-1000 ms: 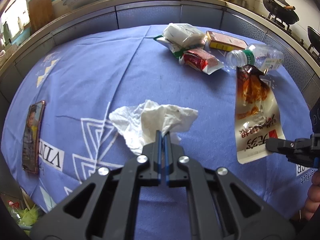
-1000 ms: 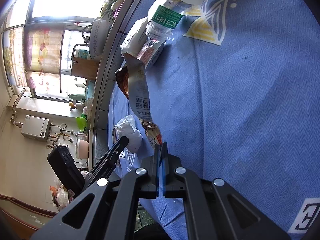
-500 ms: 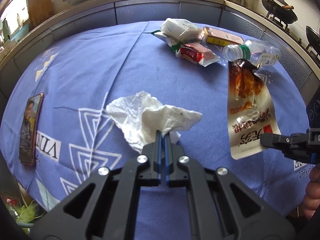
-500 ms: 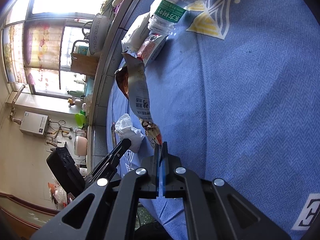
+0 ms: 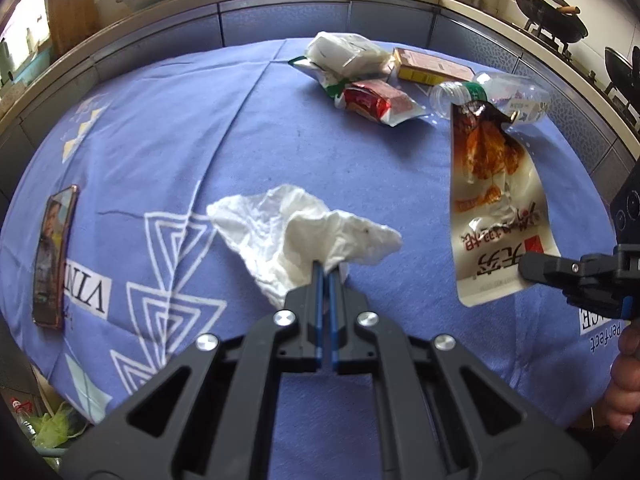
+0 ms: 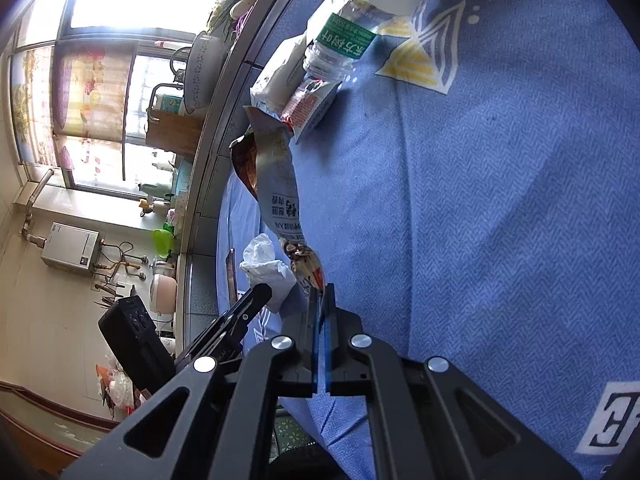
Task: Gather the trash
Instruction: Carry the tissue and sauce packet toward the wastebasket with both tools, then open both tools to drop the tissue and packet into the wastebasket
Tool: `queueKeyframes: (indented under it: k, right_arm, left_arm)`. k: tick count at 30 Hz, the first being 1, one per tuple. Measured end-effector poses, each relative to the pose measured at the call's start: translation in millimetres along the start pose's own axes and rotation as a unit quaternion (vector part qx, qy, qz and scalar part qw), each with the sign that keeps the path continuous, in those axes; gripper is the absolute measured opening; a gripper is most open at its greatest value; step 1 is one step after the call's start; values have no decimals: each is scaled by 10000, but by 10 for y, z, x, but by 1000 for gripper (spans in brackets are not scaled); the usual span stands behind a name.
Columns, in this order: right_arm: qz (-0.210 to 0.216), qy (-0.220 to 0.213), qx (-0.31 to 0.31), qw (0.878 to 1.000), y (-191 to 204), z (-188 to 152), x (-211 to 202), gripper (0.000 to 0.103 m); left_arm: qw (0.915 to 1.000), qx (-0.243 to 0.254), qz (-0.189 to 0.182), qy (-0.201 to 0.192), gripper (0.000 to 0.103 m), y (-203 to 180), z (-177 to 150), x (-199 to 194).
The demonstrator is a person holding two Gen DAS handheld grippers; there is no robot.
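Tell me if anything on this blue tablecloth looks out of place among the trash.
A phone lies near the cloth's left edge, well apart from the trash; it is no rubbish. The plastic bottle lies on its side, uncapped, no spill visible. Otherwise nothing stands out.

- A home kitchen is shown.
- Woks (image 5: 550,2) are seen on a gas stove.
- A basin (image 6: 202,74), cutting board (image 6: 172,130) and water heater (image 6: 72,249) are visible along the counter.
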State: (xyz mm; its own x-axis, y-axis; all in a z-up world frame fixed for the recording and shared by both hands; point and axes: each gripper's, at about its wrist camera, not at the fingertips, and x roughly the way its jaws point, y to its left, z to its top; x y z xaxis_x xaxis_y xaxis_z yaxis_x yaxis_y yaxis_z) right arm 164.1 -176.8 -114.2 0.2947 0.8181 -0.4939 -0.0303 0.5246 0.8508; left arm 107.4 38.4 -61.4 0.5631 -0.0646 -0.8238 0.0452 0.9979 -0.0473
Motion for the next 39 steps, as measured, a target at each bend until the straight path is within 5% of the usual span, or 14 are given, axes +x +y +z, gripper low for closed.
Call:
queueKeyframes:
  k: [8,14,22,28,34,35,37,38,39]
  right_arm:
    - [63,-650,139,9978,-236,56,-529,2]
    - [-84,-1574,296,9871,-537,40,-1288,2]
    - [-861,-3020,736,9466,-1206,-247,-2464,2]
    - [-1787,-3544,1060,9117,-1707,-451,-2896,2]
    - [-2344,-3644,1229,8929,-2020,-514,-2970,3]
    - [-2385,-3637,1247,8918,-2058,-514,-2963,3]
    - [-2479,-3658,1334,8871,-2142,-536,-2965,5]
    - [-2479,-3679,1382,8855,-2162,-530,-2968,6]
    - [-2472,-3692,1435,8843,-2164,-490,-2951,11]
  left_arm:
    - [9971,483,-588,-52,2,-446,313,-16]
    - [9845,1173,-1301,-87,2,-1175,658,-35]
    - [9395,2387,-2451,-160,2,-2725,921,-30]
    - [9037,2926,-3116,245,2,-3816,875,184]
    - [8938,3220,-3065,600,2,-4377,642,497]
    - [8930,3261,-3020,707,4,-4440,605,553]
    - [8958,3328,-2804,900,24,-4546,534,660]
    - [8991,3321,-2696,926,43,-4570,509,694]
    - [9017,3290,-2655,900,46,-4565,493,707]
